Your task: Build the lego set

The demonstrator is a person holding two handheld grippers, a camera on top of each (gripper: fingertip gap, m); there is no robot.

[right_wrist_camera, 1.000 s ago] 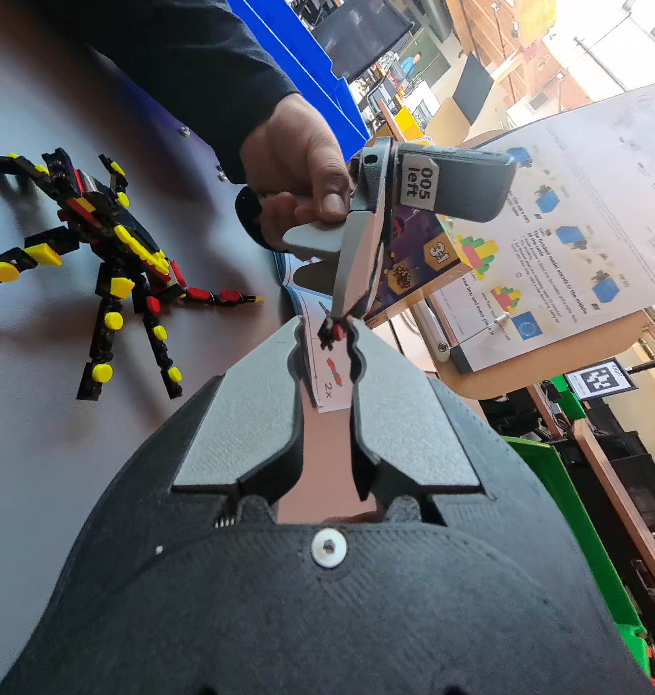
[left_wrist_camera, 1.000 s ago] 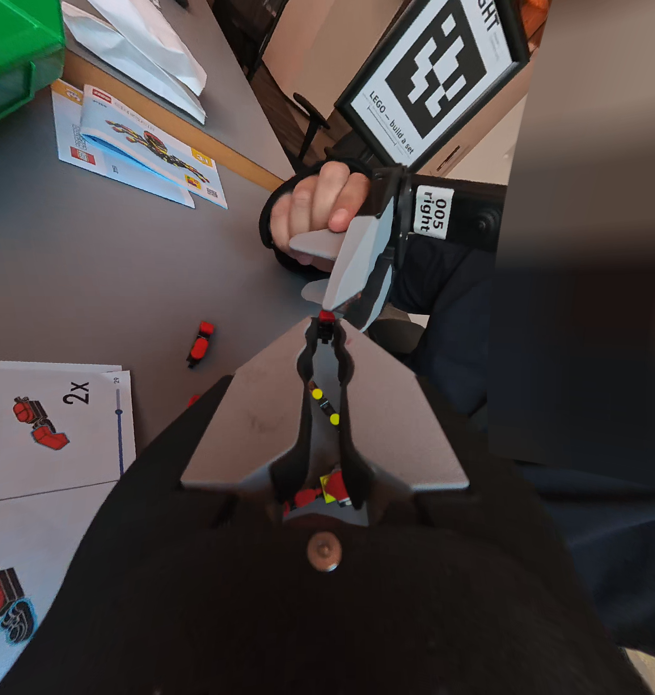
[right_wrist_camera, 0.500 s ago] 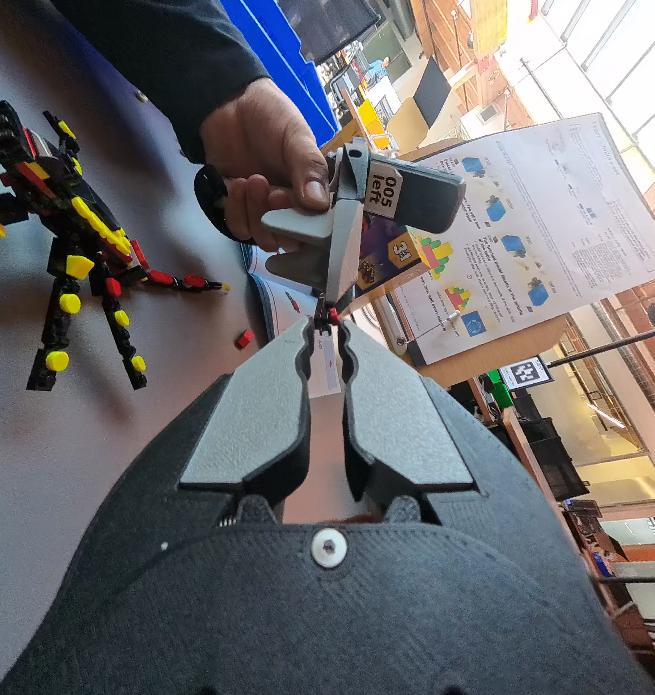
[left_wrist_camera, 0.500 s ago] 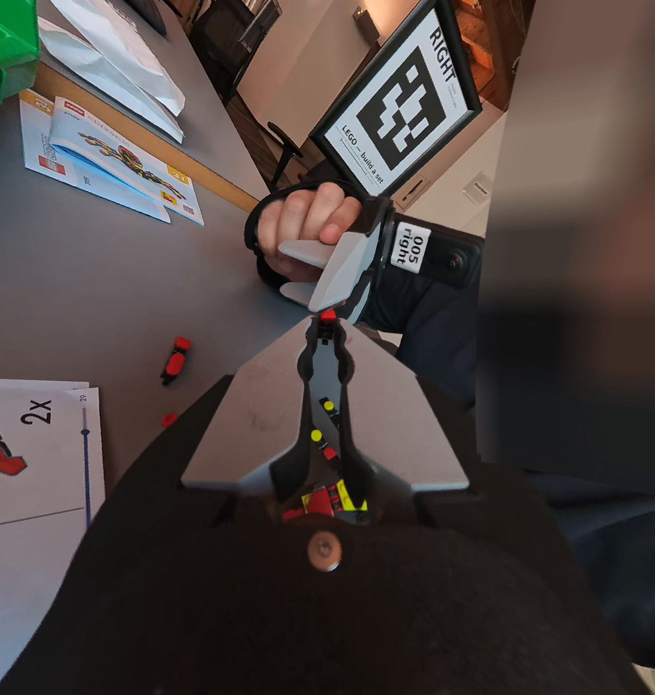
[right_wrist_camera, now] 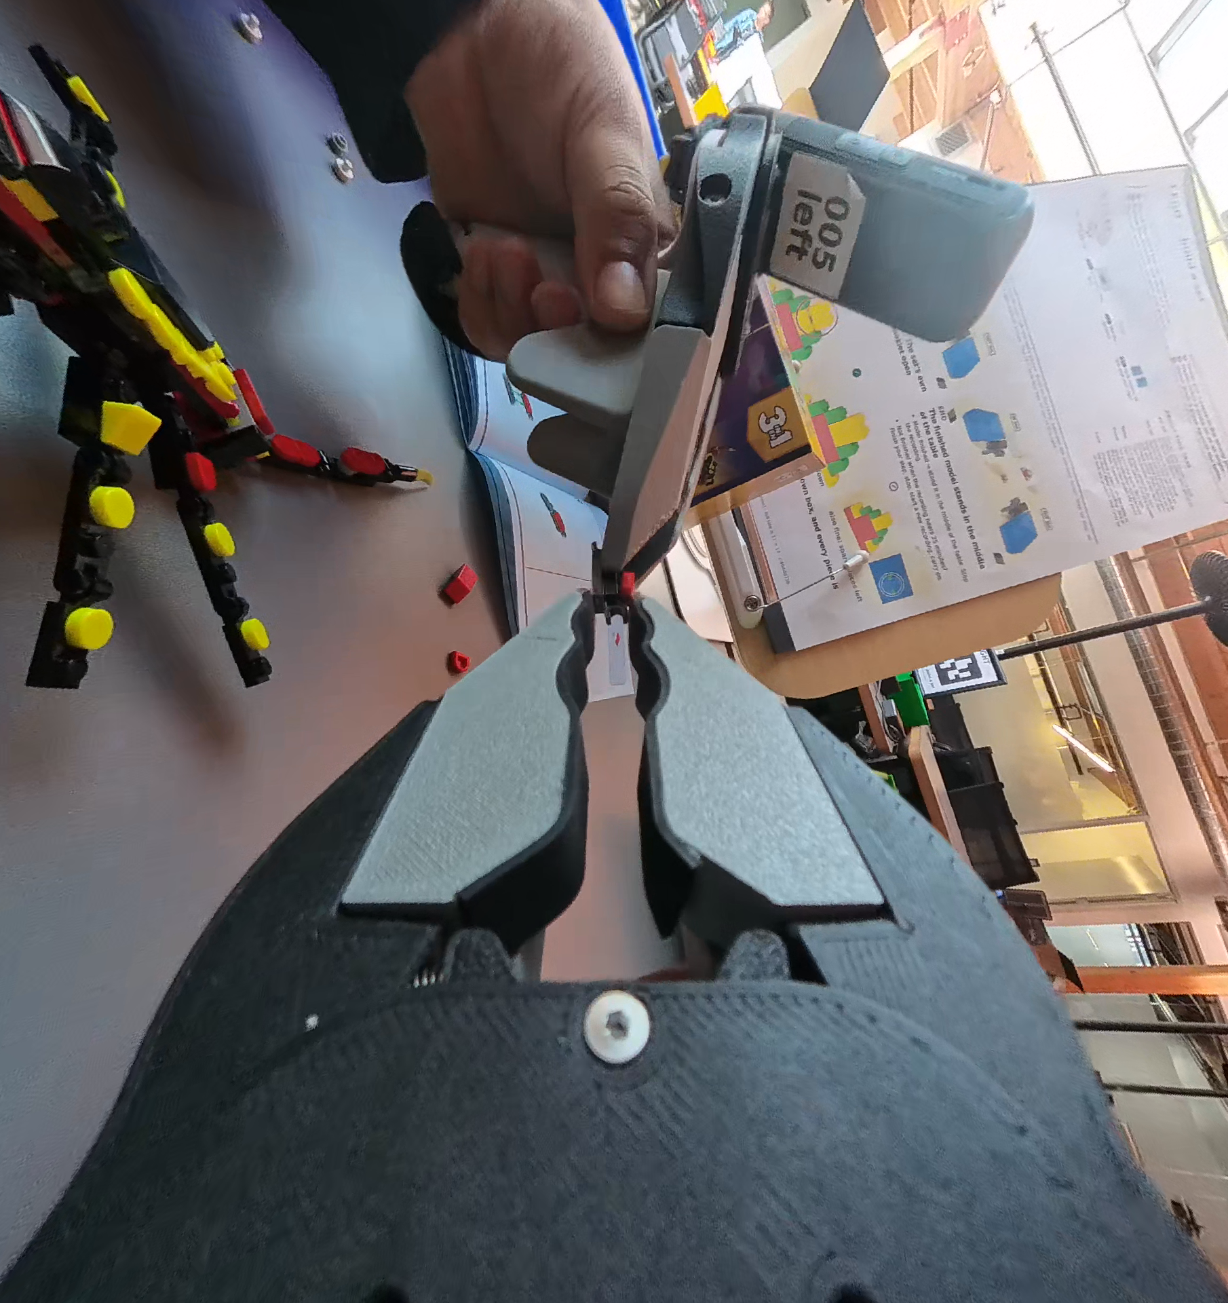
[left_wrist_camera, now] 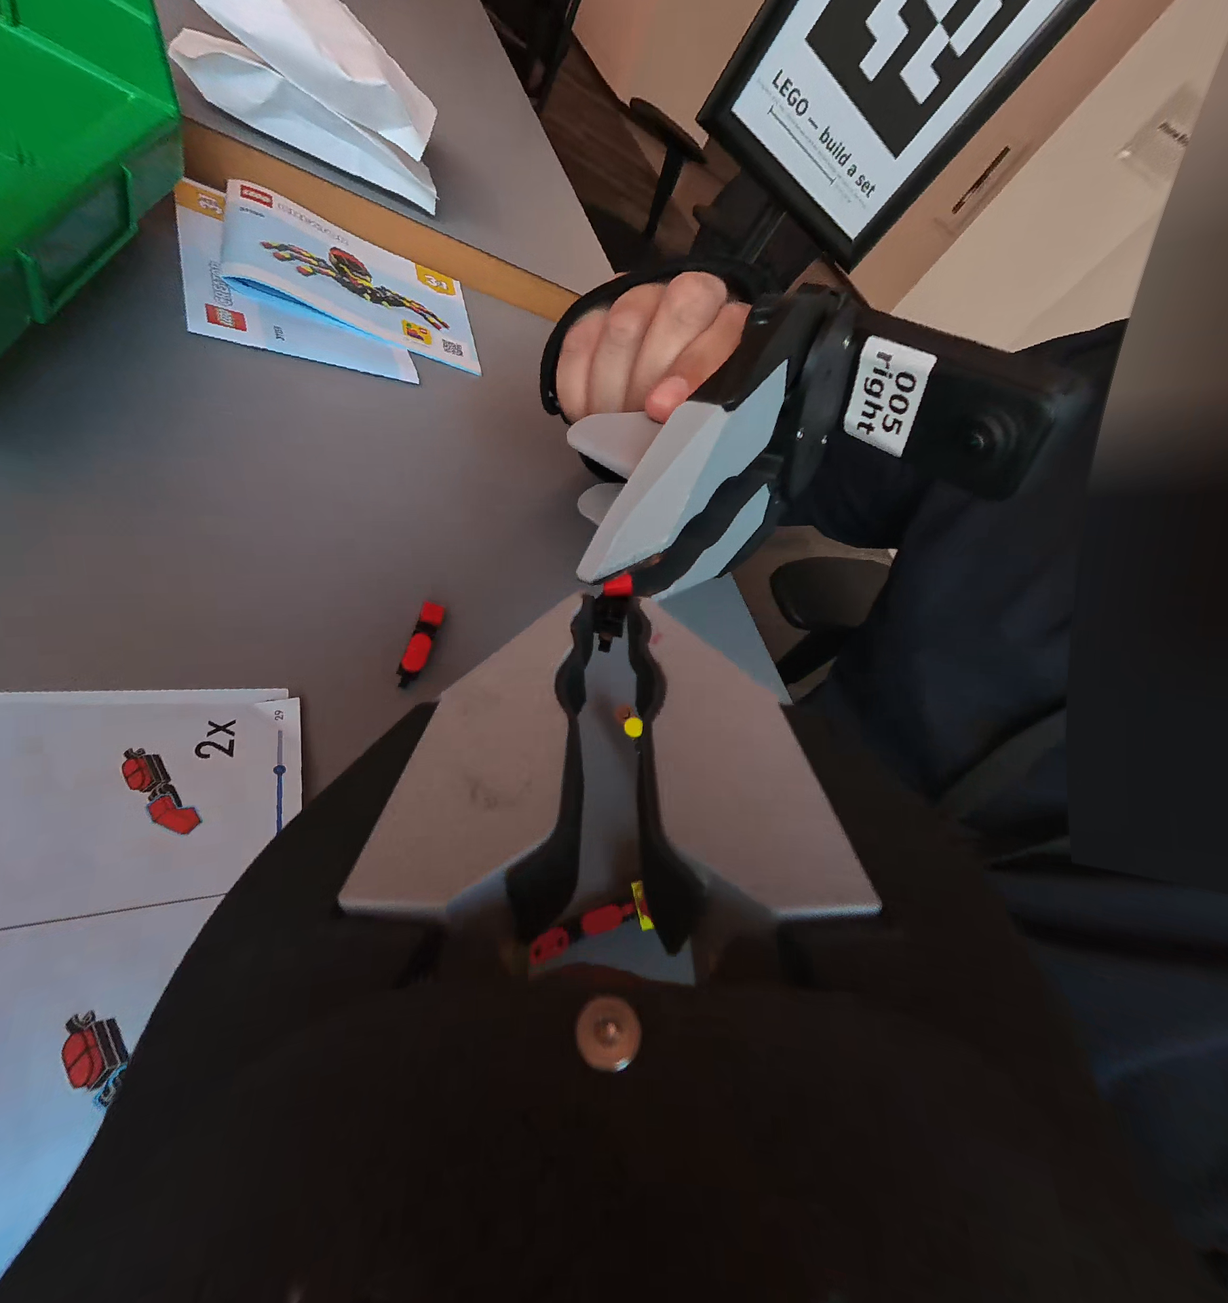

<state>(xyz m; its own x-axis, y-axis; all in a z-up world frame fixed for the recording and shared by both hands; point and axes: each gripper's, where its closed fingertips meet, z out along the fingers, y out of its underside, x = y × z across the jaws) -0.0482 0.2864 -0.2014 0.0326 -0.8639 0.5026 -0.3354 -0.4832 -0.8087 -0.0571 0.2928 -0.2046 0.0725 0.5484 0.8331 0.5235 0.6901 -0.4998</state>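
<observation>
My left gripper (left_wrist_camera: 608, 620) and my right gripper (right_wrist_camera: 610, 608) meet tip to tip above the grey table (left_wrist_camera: 244, 493). Both are shut on a small black and red lego piece (left_wrist_camera: 615, 586), which also shows in the right wrist view (right_wrist_camera: 625, 582). Which end each one grips is hard to tell. The right gripper's grey fingers (left_wrist_camera: 667, 493) come in from the upper right, held by a hand. The left gripper's fingers (right_wrist_camera: 660, 458) come down from above. A black, yellow and red spider-like model (right_wrist_camera: 125, 395) stands on the table to the left.
A small red and black assembly (left_wrist_camera: 421, 641) lies on the table. Two loose red pieces (right_wrist_camera: 461, 584) lie near an open instruction booklet (left_wrist_camera: 104, 811). Closed booklets (left_wrist_camera: 315, 296), a green bin (left_wrist_camera: 47, 141), a white bag (left_wrist_camera: 315, 92), the lego box (right_wrist_camera: 759, 416) and a framed sign (left_wrist_camera: 879, 92) stand around.
Both grippers stay joined tip to tip on the small piece. The pair has shifted a little, so the model and the left gripper now look larger and nearer in the right wrist view.
</observation>
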